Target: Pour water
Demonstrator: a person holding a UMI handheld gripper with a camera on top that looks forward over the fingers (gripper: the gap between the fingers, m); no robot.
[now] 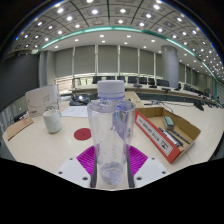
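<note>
- The gripper sits nearest, at six o'clock; its two fingers, with magenta pads, close in against both sides of a clear plastic water bottle with a pale cap, so it appears clamped on the bottle's lower body.
- That bottle stands upright between the fingers, its cap still on, rising toward twelve o'clock over the cream tabletop.
- Just beyond the bottle, at about ten o'clock, a small flat red disc lies on the tabletop.
- At about three o'clock from the bottle, an open cardboard box with a red rim rests on the tabletop, with small items inside that cannot be made out.
- Farther out, at about ten o'clock, a white cup stands apart from the bottle, with a clear rectangular container just behind it.
- Farthest, toward twelve o'clock, rows of desks and a ceiling of round lights fill the hall.
</note>
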